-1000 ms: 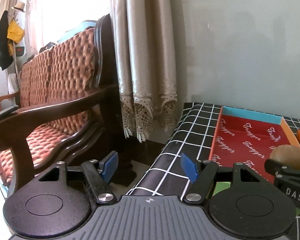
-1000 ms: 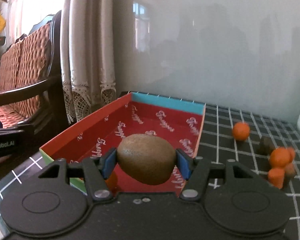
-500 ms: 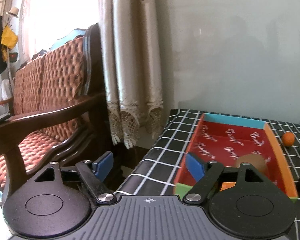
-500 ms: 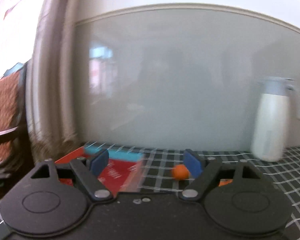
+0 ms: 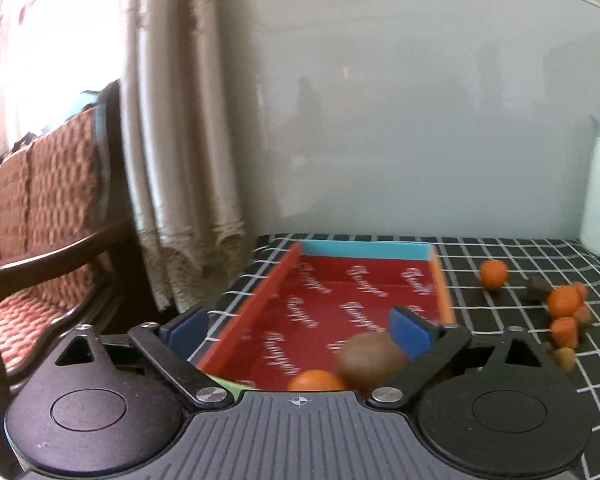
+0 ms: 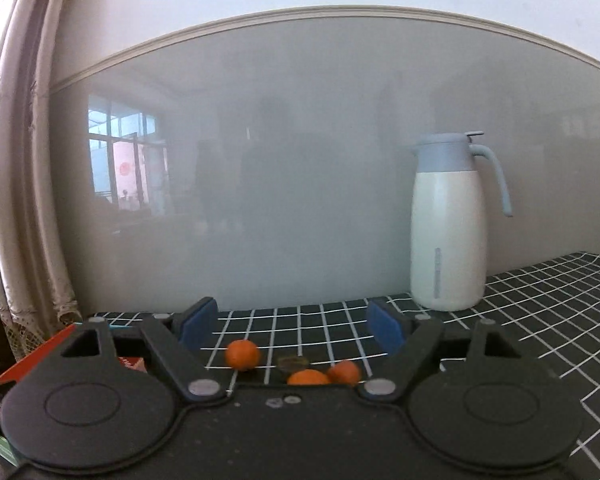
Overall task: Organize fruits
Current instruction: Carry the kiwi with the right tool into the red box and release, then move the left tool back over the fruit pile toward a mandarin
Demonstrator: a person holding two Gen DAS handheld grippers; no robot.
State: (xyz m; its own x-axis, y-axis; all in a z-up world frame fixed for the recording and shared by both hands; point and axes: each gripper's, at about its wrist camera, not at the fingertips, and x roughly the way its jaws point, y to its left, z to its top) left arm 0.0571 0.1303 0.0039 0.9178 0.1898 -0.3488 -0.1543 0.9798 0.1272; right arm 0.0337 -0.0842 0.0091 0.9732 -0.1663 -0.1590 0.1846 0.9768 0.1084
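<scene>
both tongs gape empty; kiwi (blurred, seemingly) lies in tray.

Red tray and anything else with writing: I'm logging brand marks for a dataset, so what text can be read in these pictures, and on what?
Red tray: a white cursive word repeated across its floor, too blurred to spell with certainty; it looks like "Tanger".
White jug: a grey vertical mark low on its side, no readable text.
Left gripper and right gripper: no readable text on their bodies.
</scene>
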